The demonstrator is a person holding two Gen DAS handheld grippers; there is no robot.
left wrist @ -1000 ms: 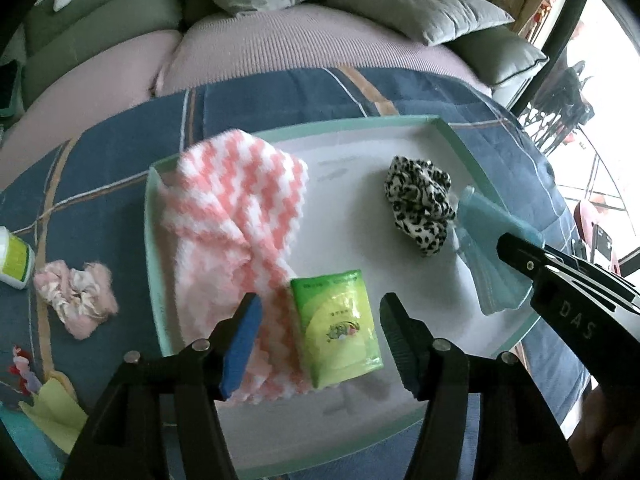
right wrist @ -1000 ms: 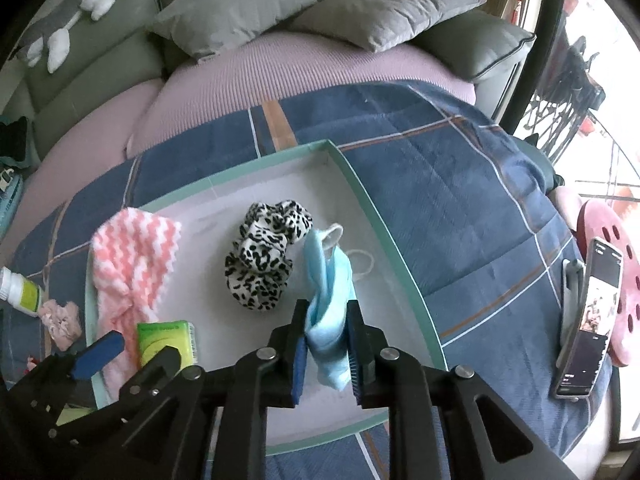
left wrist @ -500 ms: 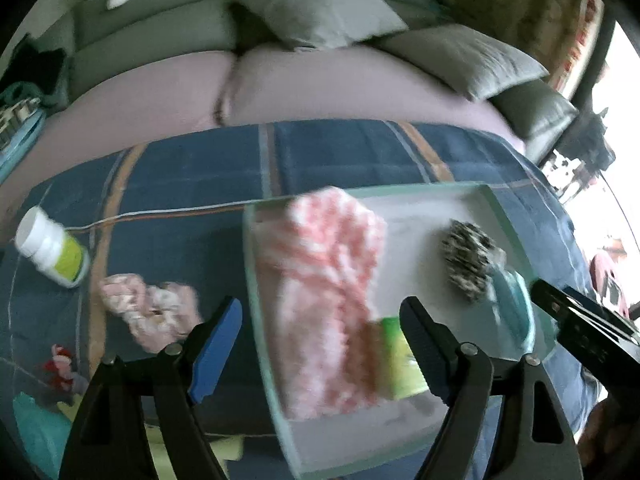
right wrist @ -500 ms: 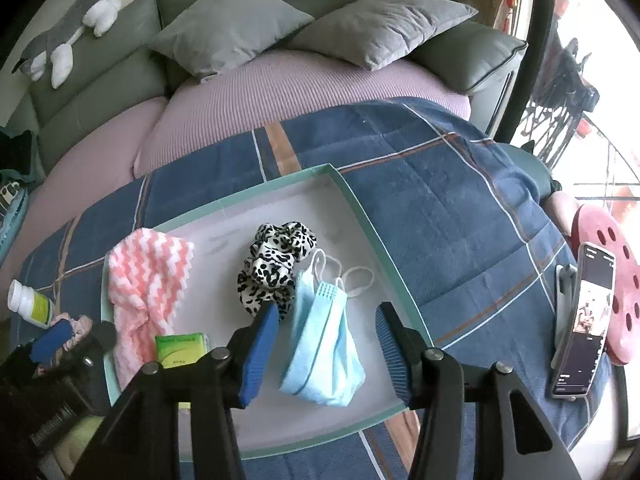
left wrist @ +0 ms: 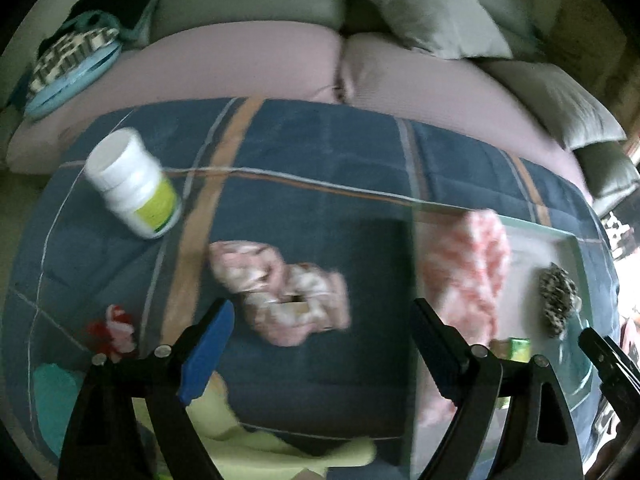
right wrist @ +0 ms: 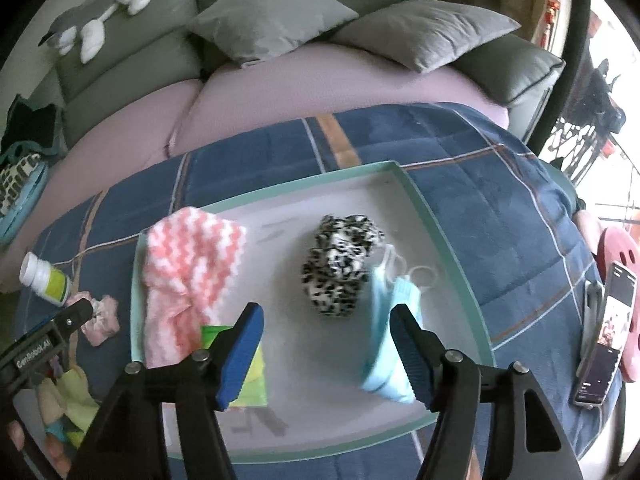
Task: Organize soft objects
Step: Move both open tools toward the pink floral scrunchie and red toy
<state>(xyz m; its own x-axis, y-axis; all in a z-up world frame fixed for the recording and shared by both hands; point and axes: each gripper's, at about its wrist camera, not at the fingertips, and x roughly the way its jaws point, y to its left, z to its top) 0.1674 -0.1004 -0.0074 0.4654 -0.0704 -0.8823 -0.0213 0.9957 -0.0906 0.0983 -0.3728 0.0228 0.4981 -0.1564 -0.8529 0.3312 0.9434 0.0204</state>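
Lying crumpled, fluffy pink scrunchie (left wrist: 280,298) (blurred), pleated mask (right wrist: 390,344)

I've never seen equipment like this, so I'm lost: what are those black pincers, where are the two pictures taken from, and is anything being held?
They are hand-held grippers, one in each of a person's hands, each with a camera looking along its fingers. The left gripper hangs open over a pink scrunchie on the blue blanket, beside a white bottle. The right gripper has just been opening and holds nothing; the blue face mask lies in the tray with a leopard scrunchie, a pink striped cloth and a green packet.
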